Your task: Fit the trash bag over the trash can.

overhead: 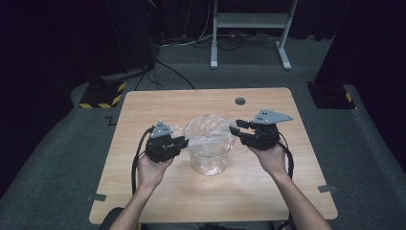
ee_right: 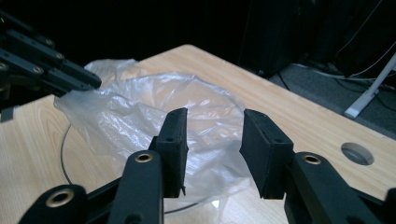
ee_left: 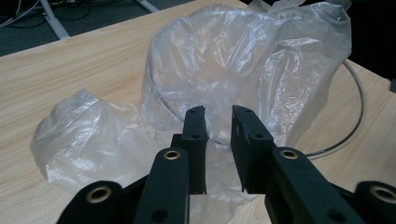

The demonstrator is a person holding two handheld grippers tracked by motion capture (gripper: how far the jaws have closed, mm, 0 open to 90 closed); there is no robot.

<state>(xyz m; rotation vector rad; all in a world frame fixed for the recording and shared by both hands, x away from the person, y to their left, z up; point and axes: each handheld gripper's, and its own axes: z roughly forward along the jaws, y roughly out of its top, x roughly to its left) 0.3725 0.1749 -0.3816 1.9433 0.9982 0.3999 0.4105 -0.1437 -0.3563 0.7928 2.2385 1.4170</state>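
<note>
Two grippers flank the clear container point(overhead: 209, 158) at the table's point(overhead: 143, 103) middle, because you are fitting the thin plastic bag point(overhead: 207, 132) into it as a liner. Your left gripper point(overhead: 178, 142) has its jaws narrowed on the bag's edge at the near rim, apparently pinching the film to keep it draped outward. Your right gripper point(overhead: 237, 127) has its jaws parted at the opposite rim, the film lying beneath them, unpinched.

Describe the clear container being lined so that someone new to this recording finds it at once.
On the wooden table, look between the left gripper and right gripper. There stands a clear round container, a thin plastic bag draped over its rim. It is the table's one see-through vessel.
</note>
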